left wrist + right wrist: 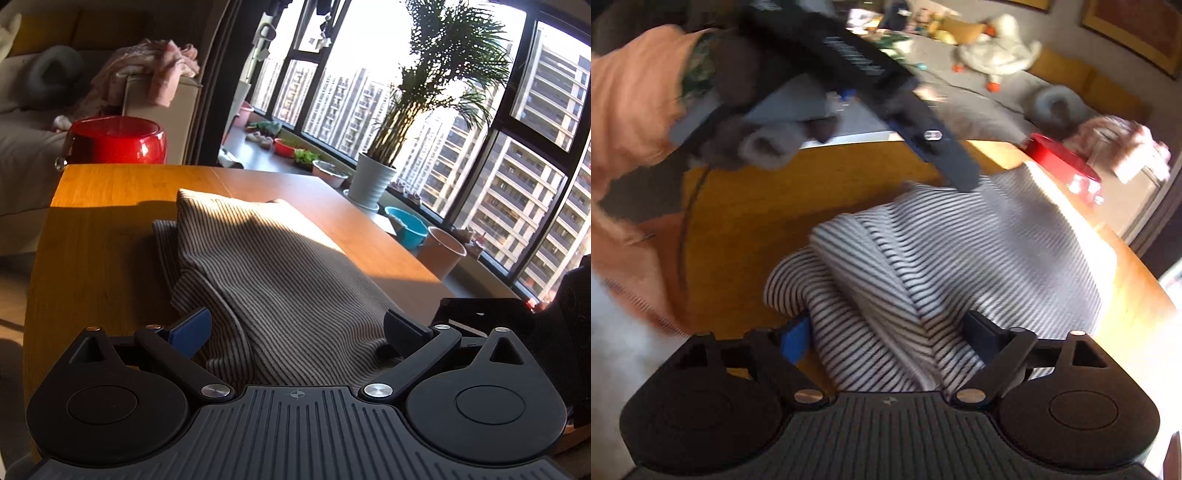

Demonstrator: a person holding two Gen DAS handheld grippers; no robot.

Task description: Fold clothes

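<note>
Both my grippers over the striped shirt (280,273) on the table (110,229).

My left gripper (295,328) gapes wide around cloth, pads clear; my right gripper (890,336) stands open, holding nothing.

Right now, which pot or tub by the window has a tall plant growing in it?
The white ribbed pot, holding the tall palm. The blue tub and the tan bucket beside it show no plant.

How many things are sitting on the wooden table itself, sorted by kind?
Striped garments: 1
Other items lying on the table: 0
Total: 1
The red tub appears to stand behind the table, not on it.
</note>
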